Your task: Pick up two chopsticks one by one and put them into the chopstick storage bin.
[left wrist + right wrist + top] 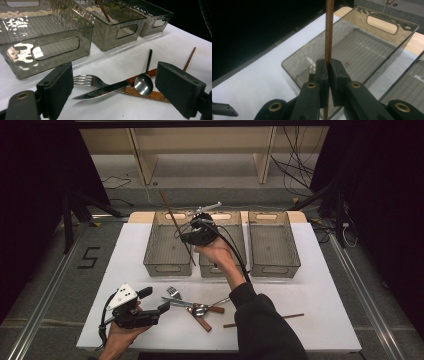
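Chopstick (329, 30), light, stiff and slippery, is sitting clamped mid-shaft in right gripper (328, 67) over the ten o'clock bin (362, 47); left gripper (120, 87) is gaping empty.

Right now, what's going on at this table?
A person is sorting cutlery into bins. The right gripper is shut on a brown chopstick, holding it over the left bin of three smoky plastic bins. The left gripper waits open near the table's front edge, aimed at a pile of a fork, knife and spoon. Another chopstick lies on the table to the right.
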The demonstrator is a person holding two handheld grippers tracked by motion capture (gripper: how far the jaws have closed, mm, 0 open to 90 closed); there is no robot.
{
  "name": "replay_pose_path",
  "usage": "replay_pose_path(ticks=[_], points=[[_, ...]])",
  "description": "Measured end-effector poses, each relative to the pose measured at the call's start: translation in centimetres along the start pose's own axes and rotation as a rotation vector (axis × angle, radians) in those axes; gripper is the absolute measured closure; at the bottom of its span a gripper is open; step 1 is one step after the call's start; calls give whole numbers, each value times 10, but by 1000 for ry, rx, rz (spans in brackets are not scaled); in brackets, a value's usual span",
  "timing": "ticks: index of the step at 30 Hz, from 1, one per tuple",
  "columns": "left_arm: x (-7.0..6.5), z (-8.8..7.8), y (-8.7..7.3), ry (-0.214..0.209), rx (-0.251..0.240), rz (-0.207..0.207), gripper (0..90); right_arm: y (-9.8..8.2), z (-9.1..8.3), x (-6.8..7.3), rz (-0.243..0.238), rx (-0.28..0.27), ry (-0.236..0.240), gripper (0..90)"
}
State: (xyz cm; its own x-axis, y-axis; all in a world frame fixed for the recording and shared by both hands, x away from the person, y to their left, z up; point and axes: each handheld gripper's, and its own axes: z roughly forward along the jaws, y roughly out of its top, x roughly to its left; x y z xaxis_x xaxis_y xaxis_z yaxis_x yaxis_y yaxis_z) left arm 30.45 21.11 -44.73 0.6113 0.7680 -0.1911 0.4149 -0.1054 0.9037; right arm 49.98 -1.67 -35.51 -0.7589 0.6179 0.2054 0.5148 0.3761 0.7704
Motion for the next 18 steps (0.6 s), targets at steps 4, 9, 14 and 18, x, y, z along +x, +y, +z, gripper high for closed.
replay_pose_path(ticks=[4,9,14,18], points=[[0,0,0,0,-1,1,146,4,3,-2,16,-8,-4,861],[0,0,0,-1,1,8,146,8,8,-3,30,-9,-8,860],[0,-1,1,-4,0,7,146,10,14,-5,43,-8,-7,860],[0,-1,1,-5,1,8,146,13,21,-5,51,-7,-16,860]])
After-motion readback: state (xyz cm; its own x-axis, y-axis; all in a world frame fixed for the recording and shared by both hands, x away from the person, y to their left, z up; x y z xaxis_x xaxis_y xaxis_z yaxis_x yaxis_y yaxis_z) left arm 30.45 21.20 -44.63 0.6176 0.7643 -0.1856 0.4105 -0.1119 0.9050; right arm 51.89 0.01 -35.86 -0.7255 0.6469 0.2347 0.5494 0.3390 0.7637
